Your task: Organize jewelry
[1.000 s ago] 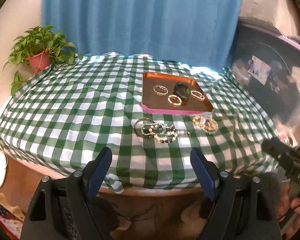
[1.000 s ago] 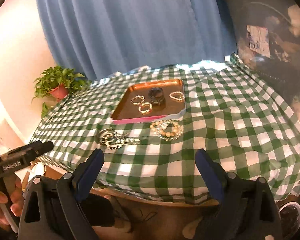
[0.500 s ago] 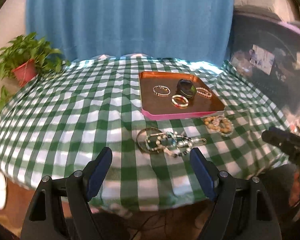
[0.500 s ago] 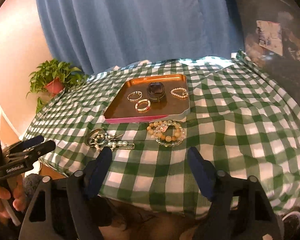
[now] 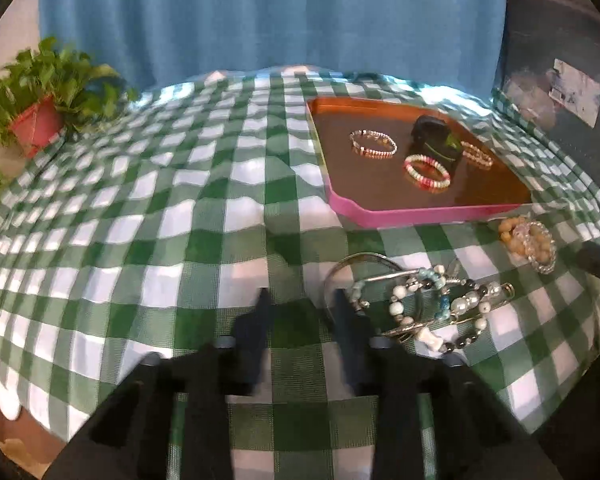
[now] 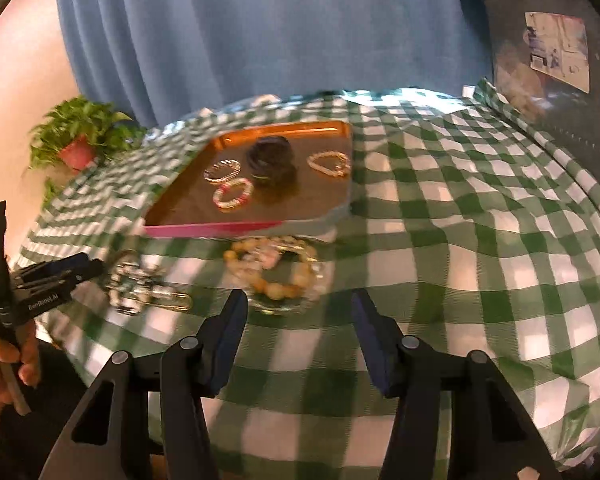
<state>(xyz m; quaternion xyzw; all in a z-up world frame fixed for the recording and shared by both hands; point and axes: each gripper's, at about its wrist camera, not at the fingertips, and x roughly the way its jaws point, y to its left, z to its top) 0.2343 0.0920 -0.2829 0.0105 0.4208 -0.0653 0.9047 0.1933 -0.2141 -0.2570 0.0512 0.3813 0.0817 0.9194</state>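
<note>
Only legible writing: white lettering on the side of the left gripper as seen from the right wrist view, roughly "GenRobot.AI", partly blurred; a paper label on the dark object at right has print too small to read. Table covered in green-and-white checked cloth, woven fabric, rippled. Tray: shallow, glossy brown floor, orange inner walls, pink front rim, corners cut off. On the tray: a thin metallic bracelet, a pink-and-white beaded bracelet, a gold-toned beaded bracelet and a dark, round, stacked object among them. On the cloth just in front of the tray: tangled pile of jewelry, made of silver wire bangles plus white, blue and dark beads; near it to the right, apart from it, a tan round-bead bracelet lying with a clear faceted-bead one. Left gripper, left wrist view: blue-padded fingers parted with a moderate gap, nothing between them, low over the cloth, right finger just beside the bangle edge; contact cannot be told. Right gripper: fingers spread wide, empty, just short of the tan bracelet. Potted green plant in red pot at the far left table edge; blue pleated curtain behind.
</note>
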